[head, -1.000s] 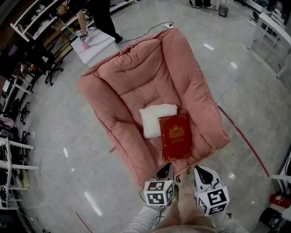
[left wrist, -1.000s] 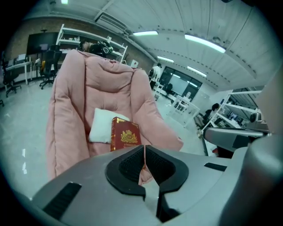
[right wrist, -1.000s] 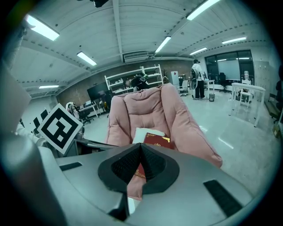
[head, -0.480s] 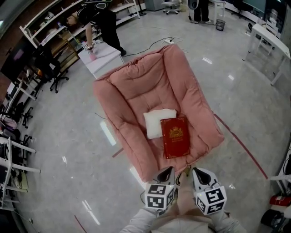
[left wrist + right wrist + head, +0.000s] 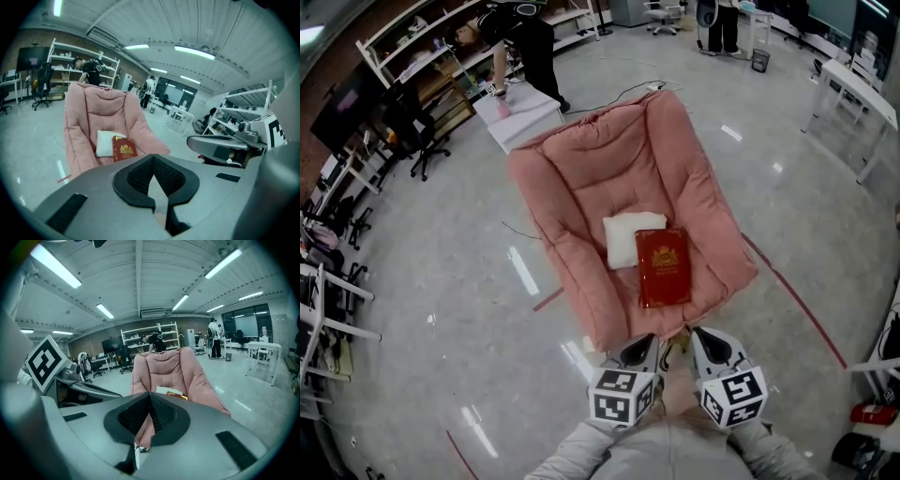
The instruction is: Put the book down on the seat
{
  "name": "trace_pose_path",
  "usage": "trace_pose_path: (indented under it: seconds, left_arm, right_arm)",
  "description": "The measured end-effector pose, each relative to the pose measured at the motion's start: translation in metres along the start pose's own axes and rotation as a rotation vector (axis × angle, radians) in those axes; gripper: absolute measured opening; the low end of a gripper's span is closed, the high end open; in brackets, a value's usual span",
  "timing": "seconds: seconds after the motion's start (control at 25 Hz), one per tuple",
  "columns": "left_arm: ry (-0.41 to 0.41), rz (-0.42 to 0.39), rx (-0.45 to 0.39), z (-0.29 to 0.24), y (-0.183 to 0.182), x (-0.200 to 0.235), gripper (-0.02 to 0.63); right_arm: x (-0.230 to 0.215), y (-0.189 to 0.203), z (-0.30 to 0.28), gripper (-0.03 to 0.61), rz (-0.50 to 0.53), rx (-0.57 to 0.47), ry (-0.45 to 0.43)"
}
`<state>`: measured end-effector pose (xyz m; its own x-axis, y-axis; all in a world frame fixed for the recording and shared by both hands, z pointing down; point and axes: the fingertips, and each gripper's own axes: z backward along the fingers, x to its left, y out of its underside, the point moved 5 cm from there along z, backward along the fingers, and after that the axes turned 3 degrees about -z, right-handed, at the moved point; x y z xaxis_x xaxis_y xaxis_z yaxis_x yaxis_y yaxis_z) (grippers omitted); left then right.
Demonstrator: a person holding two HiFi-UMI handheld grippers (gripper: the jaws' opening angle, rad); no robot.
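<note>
Lying flat near the front edge of the seat (image 5: 581, 192), just beside the pillow (image 5: 628, 236), the book (image 5: 664, 267) is down. The left tongs (image 5: 639, 349) and right tongs (image 5: 709, 345), closed and empty, have pulled back; the task looks done.

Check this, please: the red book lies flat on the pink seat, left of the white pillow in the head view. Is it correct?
Not quite. The head view shows the red book lying flat on the pink seat, right of the white pillow, not left.
</note>
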<state>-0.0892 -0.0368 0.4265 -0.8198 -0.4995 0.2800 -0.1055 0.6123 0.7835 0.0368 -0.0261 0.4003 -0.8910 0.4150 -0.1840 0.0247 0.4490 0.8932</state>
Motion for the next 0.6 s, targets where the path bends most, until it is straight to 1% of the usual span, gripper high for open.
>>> trace_pose_path:
  seconds: [0.32, 0.6]
  left_arm:
    - [-0.009, 0.011, -0.026, 0.017, 0.001, 0.003, 0.008]
    - [-0.002, 0.015, -0.041, 0.02, -0.005, 0.006, 0.007]
  right_arm:
    - [0.017, 0.002, 0.011, 0.005, 0.044, -0.001, -0.021]
    - [0.02, -0.009, 0.011, 0.005, 0.058, -0.028, -0.021]
